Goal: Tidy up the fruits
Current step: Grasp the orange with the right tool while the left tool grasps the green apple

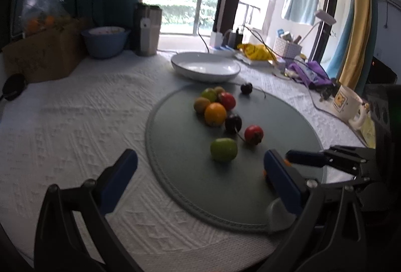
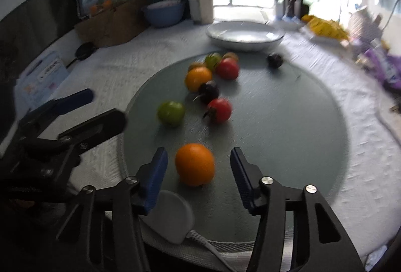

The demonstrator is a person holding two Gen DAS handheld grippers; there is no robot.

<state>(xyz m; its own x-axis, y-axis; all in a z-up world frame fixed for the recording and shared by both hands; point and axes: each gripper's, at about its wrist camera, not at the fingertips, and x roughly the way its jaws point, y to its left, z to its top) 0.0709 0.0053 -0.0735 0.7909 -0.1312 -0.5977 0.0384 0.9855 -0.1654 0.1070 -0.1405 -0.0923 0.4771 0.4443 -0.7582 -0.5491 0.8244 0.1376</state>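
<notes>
Right wrist view: right gripper (image 2: 198, 164) fingers part-open astride an orange (image 2: 195, 163) on the grey mat (image 2: 288, 121), not touching; left gripper (image 1: 200, 161) fingers wide, empty.

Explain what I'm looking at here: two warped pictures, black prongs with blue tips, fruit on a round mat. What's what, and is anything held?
No robot arm: a person holds a two-finger tool in each hand, each with a fisheye camera looking along its fingers. The left tool stands open over the grey mat, nothing between its fingers. The right tool straddles an orange fruit with gaps either side, so nothing is gripped. More fruits sit on the mat, including a green fruit; an empty white dish waits behind.
</notes>
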